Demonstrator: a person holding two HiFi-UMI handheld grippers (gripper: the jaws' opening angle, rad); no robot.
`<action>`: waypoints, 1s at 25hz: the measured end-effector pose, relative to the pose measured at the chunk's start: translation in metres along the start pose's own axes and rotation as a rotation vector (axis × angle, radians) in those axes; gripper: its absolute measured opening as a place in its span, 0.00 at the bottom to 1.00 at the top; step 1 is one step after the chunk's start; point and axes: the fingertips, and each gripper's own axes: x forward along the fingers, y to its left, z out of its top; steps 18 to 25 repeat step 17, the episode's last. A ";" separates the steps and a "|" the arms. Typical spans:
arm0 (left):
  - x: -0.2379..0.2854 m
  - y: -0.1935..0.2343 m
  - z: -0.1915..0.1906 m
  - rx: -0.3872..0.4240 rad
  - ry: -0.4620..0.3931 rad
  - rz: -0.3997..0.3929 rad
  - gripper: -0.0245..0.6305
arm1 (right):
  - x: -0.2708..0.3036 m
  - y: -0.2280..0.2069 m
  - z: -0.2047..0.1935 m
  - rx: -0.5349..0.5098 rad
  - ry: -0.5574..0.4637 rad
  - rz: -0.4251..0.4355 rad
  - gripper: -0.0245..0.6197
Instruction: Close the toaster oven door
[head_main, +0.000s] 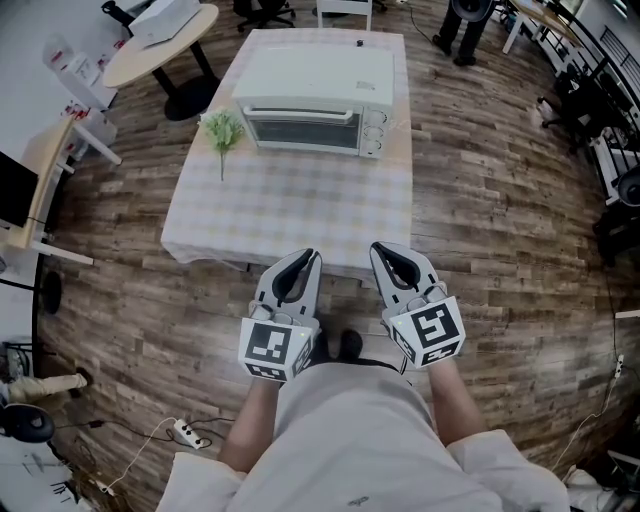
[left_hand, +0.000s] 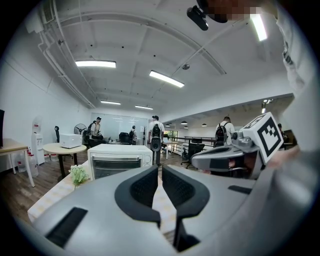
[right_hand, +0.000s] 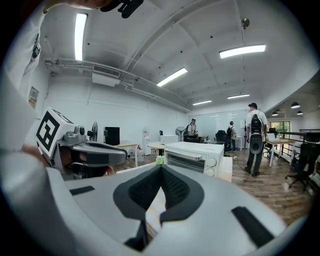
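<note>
Overhead, at the upper left of the head view, a round table (head_main: 150, 50) stands on the wooden floor (head_main: 500, 230). To its right, a long counter (head_main: 290, 210) under a pale checked cloth runs up the middle of the frame. On it, a small green plant (head_main: 222, 130) stands just left of a white toaster oven (head_main: 310, 115), which sits near the counter's middle. The oven's glass door stands upright against the front, with the handle along its top edge and the knobs at its right end.

Low in the frame, the left gripper (head_main: 312, 256) points up toward the counter's near edge, well apart from the oven. Its jaws are drawn almost together, with only a thin slit between the dark pads and nothing in it. Just beside it to the right, the right gripper (head_main: 377, 249) points the same way. Its jaws are pressed fully together at the tip, also empty. Each gripper carries its marker cube close to the person's body, and the bare forearms reach down to the bottom of the frame.
</note>
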 end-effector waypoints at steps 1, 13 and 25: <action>0.000 0.000 0.000 0.000 -0.002 0.001 0.08 | 0.000 0.000 0.001 0.000 0.000 0.001 0.04; -0.001 0.000 -0.002 -0.001 0.001 0.005 0.08 | -0.001 0.001 0.000 -0.002 -0.001 0.007 0.04; -0.001 -0.002 -0.003 0.000 -0.004 0.005 0.08 | -0.002 0.000 -0.002 -0.010 0.005 0.002 0.04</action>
